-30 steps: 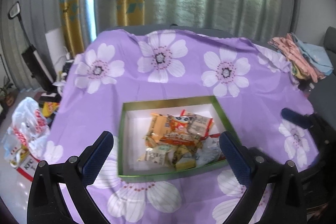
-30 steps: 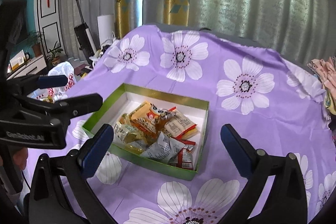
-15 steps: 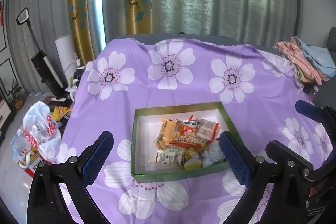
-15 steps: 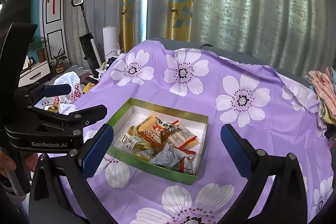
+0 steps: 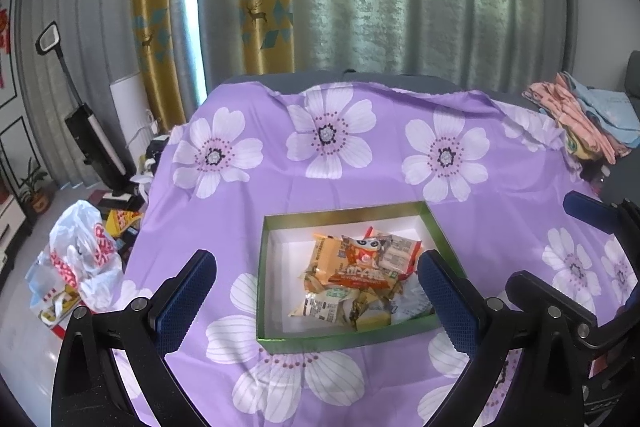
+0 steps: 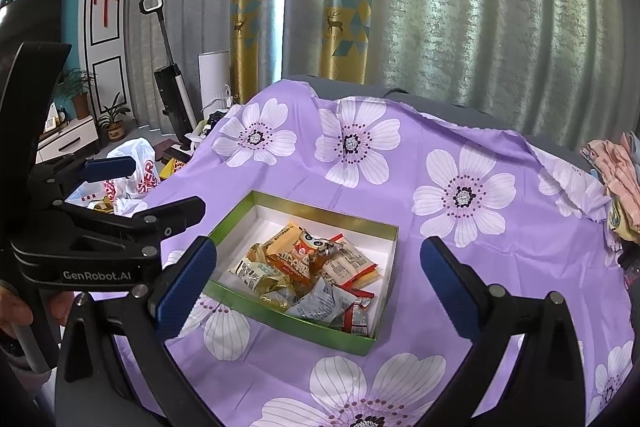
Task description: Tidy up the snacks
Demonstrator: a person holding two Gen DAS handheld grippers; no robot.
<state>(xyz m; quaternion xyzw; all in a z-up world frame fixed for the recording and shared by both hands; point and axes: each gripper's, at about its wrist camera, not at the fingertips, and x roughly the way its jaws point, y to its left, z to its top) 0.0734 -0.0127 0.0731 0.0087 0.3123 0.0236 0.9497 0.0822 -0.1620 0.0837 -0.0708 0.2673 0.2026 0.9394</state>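
A shallow green box (image 5: 262, 267) with a white inside sits on the purple flowered tablecloth (image 5: 340, 179). It holds a pile of snack packets (image 5: 360, 275), orange, tan and silver. The box (image 6: 384, 307) and the packets (image 6: 308, 271) also show in the right wrist view. My left gripper (image 5: 316, 297) is open and empty, raised above and in front of the box. My right gripper (image 6: 318, 281) is open and empty too, at a similar height. The left gripper's body (image 6: 100, 239) shows at the left of the right wrist view.
A pile of folded clothes (image 5: 580, 115) lies at the table's far right edge. White plastic bags (image 5: 80, 259) and a stick vacuum (image 5: 88, 131) stand on the floor to the left. Curtains hang behind the table.
Both grippers have pulled back and upward from the box, so it looks smaller and farther off. Both stay open and empty.
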